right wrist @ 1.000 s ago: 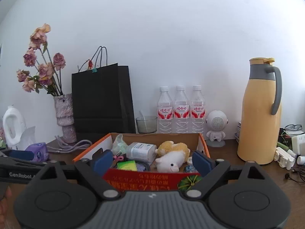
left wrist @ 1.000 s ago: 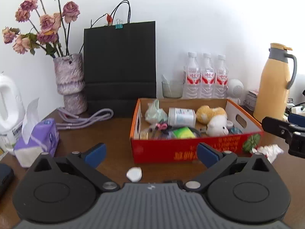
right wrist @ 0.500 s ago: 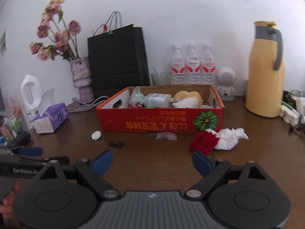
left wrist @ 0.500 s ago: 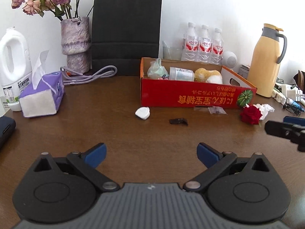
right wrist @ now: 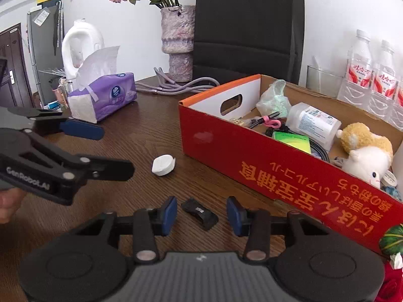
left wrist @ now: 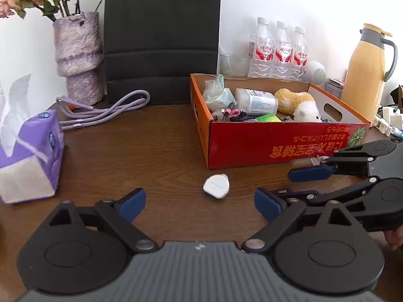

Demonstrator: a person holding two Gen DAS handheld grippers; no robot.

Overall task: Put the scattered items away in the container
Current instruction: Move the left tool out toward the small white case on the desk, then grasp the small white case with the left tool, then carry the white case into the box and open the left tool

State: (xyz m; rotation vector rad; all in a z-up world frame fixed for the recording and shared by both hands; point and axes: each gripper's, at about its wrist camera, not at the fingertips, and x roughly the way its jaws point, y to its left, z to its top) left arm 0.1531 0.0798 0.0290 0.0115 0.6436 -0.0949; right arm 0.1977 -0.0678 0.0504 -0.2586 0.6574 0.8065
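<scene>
Two grippers: right gripper closing around a small black clip, untouched; left gripper wide, narrowing, near a white cap

Both cameras ride low behind their claws, tilted down at the counter from close in. The left wrist view faces the red cardboard box head-on; the right sees it obliquely — both share the white cap.

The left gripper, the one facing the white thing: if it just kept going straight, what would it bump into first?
Most likely the small white object on the table; it lies just ahead of the left gripper, whose jaws are closing with nothing between them. The red box sits further back.
</scene>
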